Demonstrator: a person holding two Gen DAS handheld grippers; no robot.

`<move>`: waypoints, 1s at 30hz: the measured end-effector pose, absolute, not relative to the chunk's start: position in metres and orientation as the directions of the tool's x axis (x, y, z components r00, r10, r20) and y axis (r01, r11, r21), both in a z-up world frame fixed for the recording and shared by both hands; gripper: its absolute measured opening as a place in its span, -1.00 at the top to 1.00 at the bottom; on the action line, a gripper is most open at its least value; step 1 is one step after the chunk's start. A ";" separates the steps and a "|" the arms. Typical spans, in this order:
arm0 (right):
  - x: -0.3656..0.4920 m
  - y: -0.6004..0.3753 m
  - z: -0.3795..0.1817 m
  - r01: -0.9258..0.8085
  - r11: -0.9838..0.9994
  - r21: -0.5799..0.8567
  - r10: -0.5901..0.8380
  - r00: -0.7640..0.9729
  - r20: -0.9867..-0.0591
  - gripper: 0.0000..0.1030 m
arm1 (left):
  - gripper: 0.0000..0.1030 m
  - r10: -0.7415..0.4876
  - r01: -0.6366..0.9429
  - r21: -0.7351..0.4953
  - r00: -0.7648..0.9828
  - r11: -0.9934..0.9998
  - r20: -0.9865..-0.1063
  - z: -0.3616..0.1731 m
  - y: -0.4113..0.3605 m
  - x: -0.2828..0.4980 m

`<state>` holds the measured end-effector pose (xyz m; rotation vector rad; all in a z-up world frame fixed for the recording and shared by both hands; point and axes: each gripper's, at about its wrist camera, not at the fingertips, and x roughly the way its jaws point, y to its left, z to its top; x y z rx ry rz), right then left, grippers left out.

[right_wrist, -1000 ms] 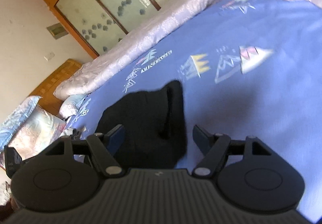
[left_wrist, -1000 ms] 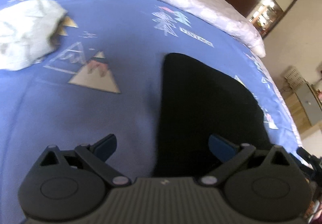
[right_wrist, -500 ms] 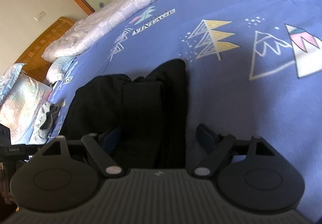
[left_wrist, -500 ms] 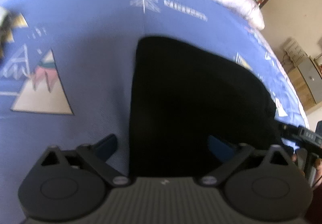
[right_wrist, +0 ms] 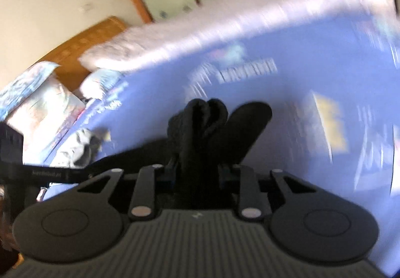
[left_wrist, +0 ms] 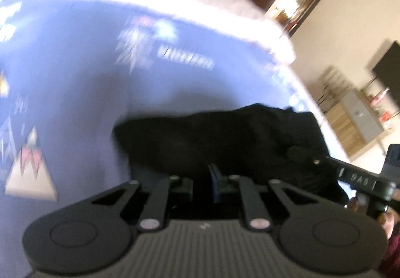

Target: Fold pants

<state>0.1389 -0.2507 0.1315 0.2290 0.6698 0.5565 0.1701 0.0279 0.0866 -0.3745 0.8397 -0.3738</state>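
Both claws are closed on the black pants, which are lifted partly off the blue patterned bedspread. The left claw pinches 1 edge; the right claw grips a bunched wad of cloth. Judgement: carry both edges level and together, keeping tension, so the fold lands square; the bunching at the right claw risks a crooked crease. A crumpled grey garment lies near on the bed, apart from the pants. Pictures are blurred.
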 end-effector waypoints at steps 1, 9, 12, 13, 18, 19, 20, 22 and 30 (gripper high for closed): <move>0.143 -0.244 0.146 -0.434 0.833 0.344 0.554 0.670 -0.495 0.42 | 0.77 -0.459 0.187 -0.452 0.632 0.872 -0.624 0.100 0.026 0.177; 0.249 -0.229 0.212 -0.436 0.842 0.317 0.519 0.815 -0.257 0.42 | 0.77 -0.331 0.199 -0.317 0.832 0.927 -0.445 0.179 0.035 0.262; 0.301 -0.225 0.187 -0.398 0.841 0.366 0.499 0.833 -0.240 0.41 | 0.75 -0.265 0.147 -0.279 0.853 0.949 -0.449 0.162 0.040 0.316; 0.323 -0.220 0.169 -0.366 0.849 0.381 0.479 0.838 -0.261 0.40 | 0.66 -0.241 0.121 -0.272 0.850 0.955 -0.468 0.147 0.043 0.333; 0.406 -0.207 0.046 -0.114 0.918 0.380 0.332 0.747 -0.576 0.16 | 0.44 -0.026 -0.117 -0.129 0.633 0.985 -0.774 0.018 0.054 0.412; 0.409 -0.209 0.027 -0.046 0.931 0.362 0.280 0.728 -0.626 0.10 | 0.51 -0.046 -0.135 -0.156 0.592 0.979 -0.805 0.002 0.059 0.411; 0.401 -0.220 0.020 -0.019 0.920 0.390 0.270 0.755 -0.598 0.01 | 0.45 -0.075 -0.137 -0.209 0.640 0.968 -0.765 -0.002 0.066 0.396; 0.382 -0.240 0.022 -0.044 0.884 0.465 0.327 0.770 -0.548 0.01 | 0.28 -0.085 -0.137 -0.245 0.690 0.960 -0.719 0.005 0.076 0.371; 0.244 -0.239 0.064 -0.099 0.929 0.356 0.305 0.749 -0.589 -0.01 | 0.10 -0.041 -0.177 -0.215 0.675 0.961 -0.737 0.043 0.059 0.260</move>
